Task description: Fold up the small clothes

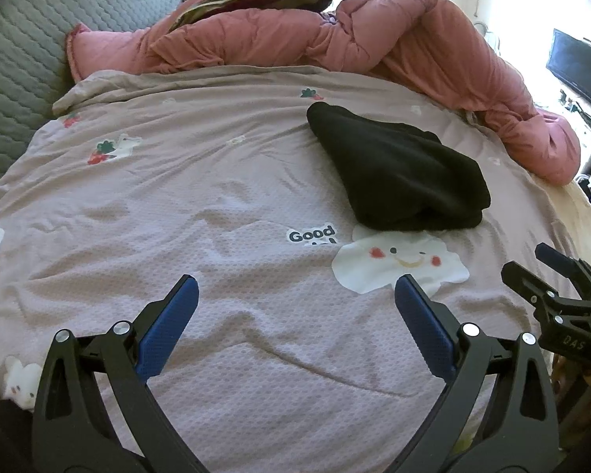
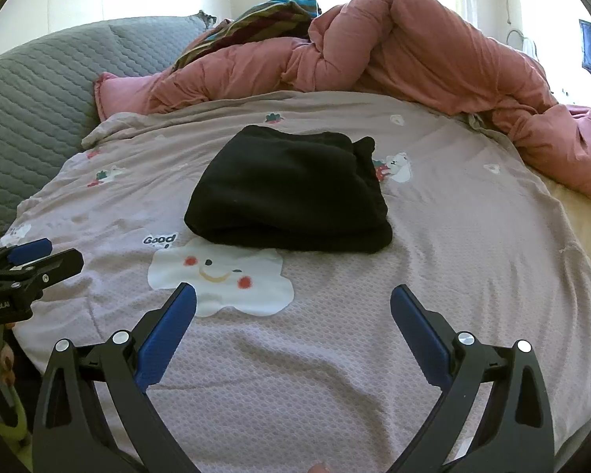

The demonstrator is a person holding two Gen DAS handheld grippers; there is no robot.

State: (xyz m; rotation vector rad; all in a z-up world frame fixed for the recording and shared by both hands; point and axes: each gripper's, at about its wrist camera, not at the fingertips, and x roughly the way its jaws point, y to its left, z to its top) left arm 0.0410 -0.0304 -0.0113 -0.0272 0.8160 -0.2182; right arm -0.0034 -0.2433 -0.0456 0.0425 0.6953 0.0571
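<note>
Lying folded into a thick black bundle, the garment (image 2: 291, 193) is being shown on the lilac sheet (image 2: 472, 260), just beyond the white cloud print (image 2: 220, 280) and touching its far edge. From the right gripper (image 2: 293, 301) it is sitting at twelve o'clock, near but not touched; from the left gripper (image 1: 296, 293) it is being seen at about one o'clock, a little further off. Both tools are being held wide, with the blue pads (image 1: 169, 327) well apart and nothing between them. In the left view the right gripper is also being caught at three o'clock, low over the sheet's edge.

The step in hand is being judged as the close of a fold (the bundle looks doubled over, with a rolled edge facing the cameras), though whether one more fold is wanted cannot be told from these views. A small ear of cloth is sticking up at the bundle's far right corner, so the stack is not being left quite square.

If another fold or a move aside is being planned, the near rolled edge is being offered as the natural hold: both tools would be brought forward and low, one to each near corner, and closed on all layers at once. The thick, soft cloth is likely to slump if only the top layer is being pinched. The pink duvet (image 1: 433, 39) at the far side is lying well apart.
</note>
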